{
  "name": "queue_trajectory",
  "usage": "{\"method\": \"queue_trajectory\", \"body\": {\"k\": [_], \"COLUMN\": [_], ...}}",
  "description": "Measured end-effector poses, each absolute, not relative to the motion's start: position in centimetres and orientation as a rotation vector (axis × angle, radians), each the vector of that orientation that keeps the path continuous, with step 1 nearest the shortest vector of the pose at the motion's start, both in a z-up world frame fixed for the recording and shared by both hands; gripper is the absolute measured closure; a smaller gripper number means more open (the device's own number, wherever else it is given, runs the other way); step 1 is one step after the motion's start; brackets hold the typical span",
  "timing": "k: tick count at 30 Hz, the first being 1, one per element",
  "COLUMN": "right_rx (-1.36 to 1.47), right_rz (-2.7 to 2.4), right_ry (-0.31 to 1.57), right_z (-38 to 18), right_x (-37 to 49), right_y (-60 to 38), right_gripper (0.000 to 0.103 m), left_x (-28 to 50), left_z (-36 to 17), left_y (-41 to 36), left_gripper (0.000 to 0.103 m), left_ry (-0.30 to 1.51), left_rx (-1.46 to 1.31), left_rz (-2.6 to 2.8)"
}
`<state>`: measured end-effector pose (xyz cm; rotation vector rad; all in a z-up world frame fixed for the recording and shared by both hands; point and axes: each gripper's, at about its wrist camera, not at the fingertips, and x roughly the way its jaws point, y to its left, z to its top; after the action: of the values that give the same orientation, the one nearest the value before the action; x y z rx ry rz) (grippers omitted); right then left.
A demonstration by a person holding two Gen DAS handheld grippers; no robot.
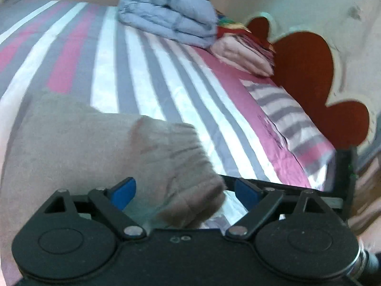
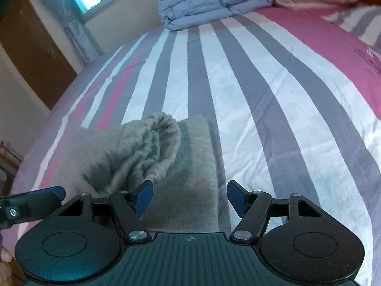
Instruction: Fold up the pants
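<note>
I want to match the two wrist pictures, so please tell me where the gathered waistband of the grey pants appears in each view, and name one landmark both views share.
Left wrist view: the waistband is at lower centre, just above and between the open left tongs.
Right wrist view: the waistband is left of centre, above the left finger of the open right tongs.
Shared landmark: the folded blue quilt at the far end of the bed.
</note>
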<state>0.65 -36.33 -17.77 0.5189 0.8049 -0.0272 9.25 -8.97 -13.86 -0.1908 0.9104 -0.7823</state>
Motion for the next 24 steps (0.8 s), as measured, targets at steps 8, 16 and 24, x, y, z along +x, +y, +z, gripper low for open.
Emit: {"method": "queue_trajectory", "body": {"k": [8,16,24], "right_rx": [0.661,0.651,0.680], "right_rz": [0.036,0.058,0.110], "right_ry": [0.799,0.922,0.959], "right_z": [-15.9,-16.7,-17.8], "right_x": [0.5,2.5,3.5], "right_y": [-37.2,-34.2,-32.4], "right_gripper": [0.005,0.000,0.049], "left_x": [11.5,11.7,11.6], "left_z": [-15.5,-18.2,-18.6], "left_y": [-3.1,-0.1,0.6], "left_gripper": [0.020,0.021,0.020], "left_ry": [0.909,0.962,0.955], "left_rx": [-0.240,-0.255,-0.271], "left_rz": [-0.520,-0.473,-0.479]}}
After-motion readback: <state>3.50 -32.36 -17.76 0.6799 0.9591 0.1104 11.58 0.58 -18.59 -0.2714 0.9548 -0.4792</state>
